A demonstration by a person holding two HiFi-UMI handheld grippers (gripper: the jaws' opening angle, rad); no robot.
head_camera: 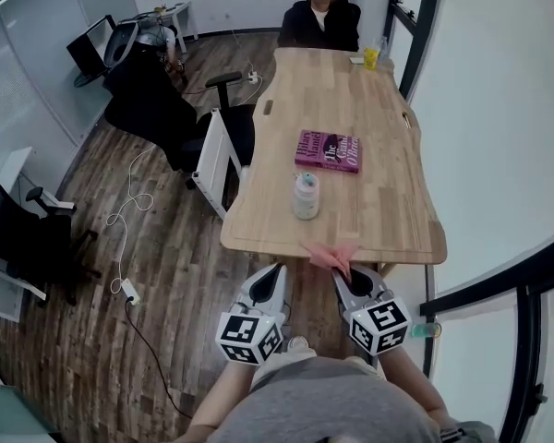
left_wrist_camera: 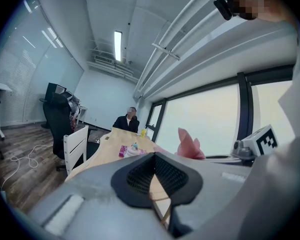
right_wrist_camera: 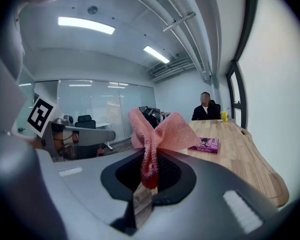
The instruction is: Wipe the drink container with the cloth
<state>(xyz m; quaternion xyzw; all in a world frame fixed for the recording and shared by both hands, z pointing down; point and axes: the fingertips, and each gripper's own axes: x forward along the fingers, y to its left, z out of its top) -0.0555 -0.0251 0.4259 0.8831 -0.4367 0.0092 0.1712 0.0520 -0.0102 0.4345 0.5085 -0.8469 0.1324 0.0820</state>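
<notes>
Down at the near edge of the long pale wooden surface (head_camera: 369, 118), the right tongs (head_camera: 343, 275) are clenched on a crumpled pink woven cloth (head_camera: 331, 252). In the right gripper view the cloth (right_wrist_camera: 155, 129) is pinched between the jaws and fans out above them. The left tongs (head_camera: 275, 269) are beside them, over the floor just off the surface's edge. Their jaws are pressed together with nothing between them, as the left gripper view (left_wrist_camera: 154, 156) shows. The pale translucent drink container with a light blue lid (head_camera: 306, 196) stands upright on the surface, ahead of both tongs and apart from them, with bare wood between. Just beyond it lies a purple book with white lettering (head_camera: 328, 150), flat and close to the container. At the far end a person in dark clothes (head_camera: 320, 24) sits near a yellow drink cup (head_camera: 371, 57). A white chair (head_camera: 217, 150) is drawn up on the surface's left side, and a white cable (head_camera: 129, 212) trails over the wooden floor.
</notes>
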